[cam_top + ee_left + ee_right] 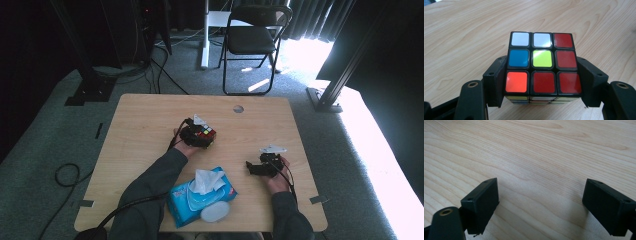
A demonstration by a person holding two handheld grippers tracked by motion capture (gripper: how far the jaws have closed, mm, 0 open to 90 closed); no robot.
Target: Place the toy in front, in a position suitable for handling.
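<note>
Mid-frame, the left tool (200,136) grips a puzzle cube (542,63) over bare surface (145,125); the right tool (254,168) gapes empty, a wipes pack (200,197) at lower centre.

Left forearm reaches in from the bottom edge, angled up toward mid-surface, sleeve to the wrist. My left hand-held gripper (199,136) sits low, its jaws pressed flat on two opposite sides of the cube (542,65), clamped. Grey plate on top tilts upward.

Right forearm comes in shorter, near the right side. My right hand-held gripper (257,168) points leftward across the surface (544,152), held low, jaws spread wide with nothing between them. Cable trails back along my wrist.
</note>
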